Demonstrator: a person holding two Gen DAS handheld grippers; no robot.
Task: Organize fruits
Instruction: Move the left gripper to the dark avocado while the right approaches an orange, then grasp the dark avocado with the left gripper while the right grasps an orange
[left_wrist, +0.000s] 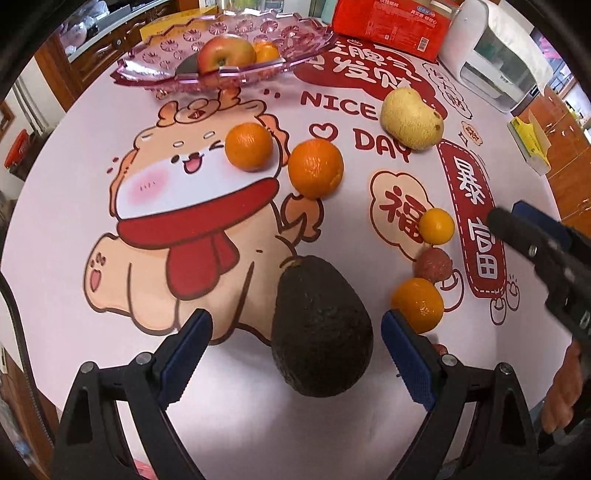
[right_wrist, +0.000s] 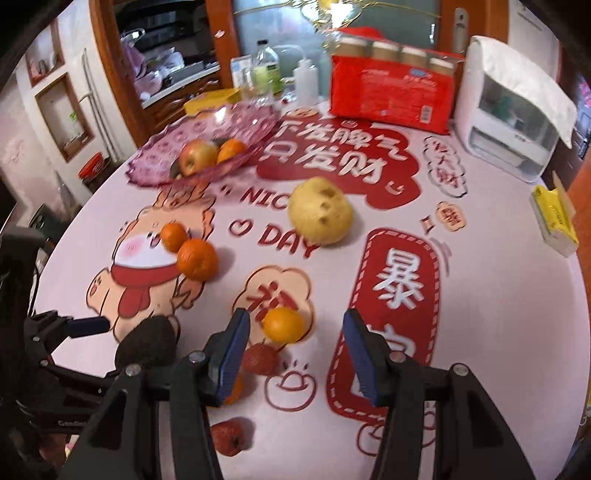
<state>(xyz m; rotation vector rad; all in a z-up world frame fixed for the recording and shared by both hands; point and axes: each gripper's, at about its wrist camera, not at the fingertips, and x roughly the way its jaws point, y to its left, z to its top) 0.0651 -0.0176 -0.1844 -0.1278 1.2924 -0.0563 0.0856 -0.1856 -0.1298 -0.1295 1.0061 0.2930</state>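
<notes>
A dark avocado (left_wrist: 321, 328) lies on the printed tablecloth between the fingers of my left gripper (left_wrist: 299, 334). That gripper is open, and its pads stand clear of the skin. My right gripper (right_wrist: 295, 332) is open too, hovering over a small orange (right_wrist: 282, 325) without touching it. Beside that orange lie a red lychee-like fruit (right_wrist: 258, 358) and another orange (left_wrist: 417, 304). Two bigger oranges (left_wrist: 249, 146) (left_wrist: 316, 168) and a yellow pear (left_wrist: 412, 118) lie farther out. The pink plate (left_wrist: 155, 62) holds an apple (left_wrist: 225, 53) and an orange (left_wrist: 266, 51).
At the back of the table stand a red package (left_wrist: 391, 22), a white appliance (left_wrist: 491, 66) and several bottles (right_wrist: 266, 66). A yellow box (right_wrist: 554, 218) sits near the right edge. A second small red fruit (right_wrist: 231, 435) lies close to the front edge.
</notes>
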